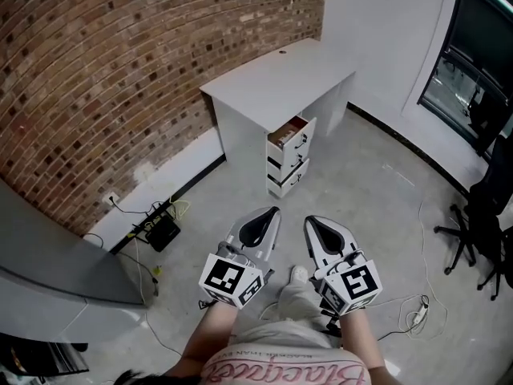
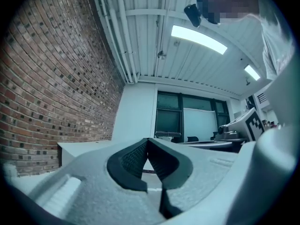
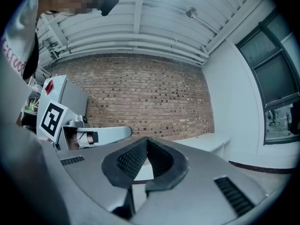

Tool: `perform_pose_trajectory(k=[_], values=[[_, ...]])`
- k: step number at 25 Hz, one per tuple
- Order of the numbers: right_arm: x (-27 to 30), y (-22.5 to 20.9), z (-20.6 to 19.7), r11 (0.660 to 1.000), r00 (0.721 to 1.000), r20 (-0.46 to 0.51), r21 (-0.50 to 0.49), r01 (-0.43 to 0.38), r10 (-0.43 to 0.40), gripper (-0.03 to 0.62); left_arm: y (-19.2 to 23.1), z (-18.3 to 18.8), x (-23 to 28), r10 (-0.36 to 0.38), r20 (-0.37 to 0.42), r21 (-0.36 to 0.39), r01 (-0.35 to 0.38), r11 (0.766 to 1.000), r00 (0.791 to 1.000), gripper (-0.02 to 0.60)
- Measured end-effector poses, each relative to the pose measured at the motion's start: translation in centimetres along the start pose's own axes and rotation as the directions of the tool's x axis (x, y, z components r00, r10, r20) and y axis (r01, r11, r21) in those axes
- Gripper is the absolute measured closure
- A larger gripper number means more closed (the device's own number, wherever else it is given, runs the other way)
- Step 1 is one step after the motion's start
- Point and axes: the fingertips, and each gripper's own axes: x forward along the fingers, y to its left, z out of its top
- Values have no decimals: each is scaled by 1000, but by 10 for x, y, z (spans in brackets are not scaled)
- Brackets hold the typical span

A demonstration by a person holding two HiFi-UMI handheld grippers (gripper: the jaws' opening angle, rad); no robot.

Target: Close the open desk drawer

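A white desk (image 1: 272, 74) stands against the brick wall, several steps ahead of me. Its drawer stack has the top drawer (image 1: 290, 137) pulled out, with brown contents showing; the two lower drawers (image 1: 288, 171) sit nearly flush. My left gripper (image 1: 276, 210) and right gripper (image 1: 308, 220) are held side by side at waist height, pointing toward the desk and far short of it. Both have their tips together with nothing between them. The left gripper view shows shut jaws (image 2: 148, 139) and the desk top (image 2: 82, 146). The right gripper view shows shut jaws (image 3: 147, 138) and the desk (image 3: 206, 142).
A black office chair (image 1: 481, 223) stands at the right by the dark window. A black box with cables (image 1: 163, 233) lies by the wall at the left. A white cable with a power strip (image 1: 420, 311) lies on the floor at the right. A grey table (image 1: 48, 255) is near left.
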Motion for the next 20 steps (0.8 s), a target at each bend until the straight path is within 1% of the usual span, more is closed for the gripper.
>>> perform_pose_trajectory(k=[3, 8, 12, 17, 20], values=[[18, -28, 0, 1000, 1000, 2, -3, -11, 11, 583, 10, -4, 31, 8, 1, 6, -8, 1000, 1000, 575], [47, -79, -6, 999, 999, -9, 6, -35, 35, 583, 24, -18, 81, 21, -37, 27, -20, 999, 999, 575], [80, -120, 1, 998, 998, -2, 9, -62, 62, 583, 46, -16, 124, 52, -38, 35, -51, 998, 998, 575], [114, -169, 11, 997, 997, -18, -16, -74, 74, 582, 68, -19, 179, 76, -37, 32, -75, 997, 996, 575], [131, -196, 11, 994, 995, -25, -38, -100, 99, 583, 76, -20, 209, 88, -30, 29, -87, 996, 996, 576]])
